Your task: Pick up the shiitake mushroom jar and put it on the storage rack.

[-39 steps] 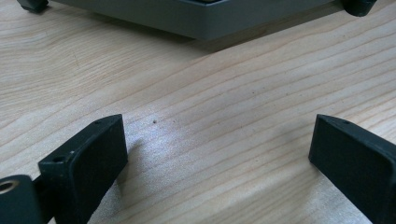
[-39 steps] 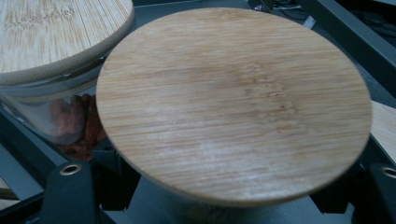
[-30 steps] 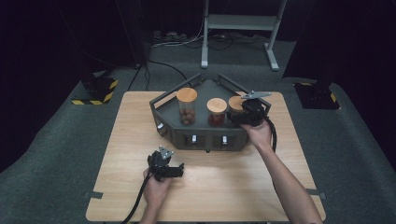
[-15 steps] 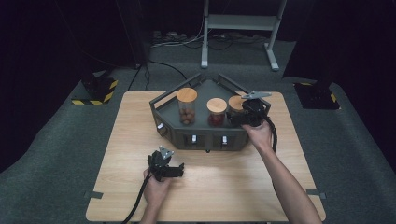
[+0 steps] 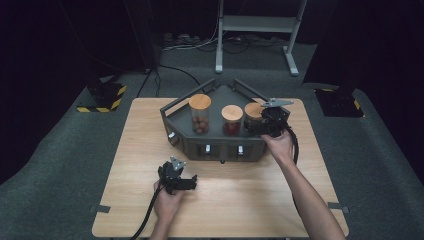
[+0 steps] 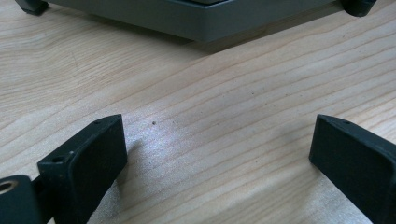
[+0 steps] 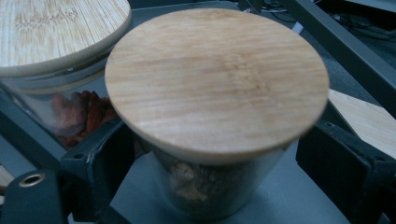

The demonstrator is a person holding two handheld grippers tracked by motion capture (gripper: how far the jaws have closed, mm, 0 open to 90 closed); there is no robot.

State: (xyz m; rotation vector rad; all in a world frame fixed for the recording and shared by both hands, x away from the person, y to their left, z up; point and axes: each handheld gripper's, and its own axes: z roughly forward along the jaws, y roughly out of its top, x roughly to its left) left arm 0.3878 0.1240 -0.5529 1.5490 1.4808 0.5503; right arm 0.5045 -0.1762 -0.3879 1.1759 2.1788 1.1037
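The landmark here is the dark grey metal tray with raised bars that sits on the far half of the light wooden table. Three glass jars with round wooden lids stand in a row inside the tray. The tall glass jar with brown balls inside is at the left end of the tray, the short glass jar with red bits inside is in the middle, and the short glass jar with pale crumbly bits inside is at the right end. The right gripper is at the right end of the tray, with one black jaw on each side of that last jar, just under its lid. Its jaws have just been opening, and now there is a gap between each jaw and the glass, so it is not squeezing the jar. The jar stands upright on the tray floor by itself. To me this looks like the jar is now put in its place, so all three jars are in the tray and that part of the job seems done. I can't be sure if the jar sits in its own slot, because the lid hides the bottom. The left gripper rests low over the table in front of the tray, jaws wide apart and holding nothing. What seems left is for the right hand to pull back from the tray.
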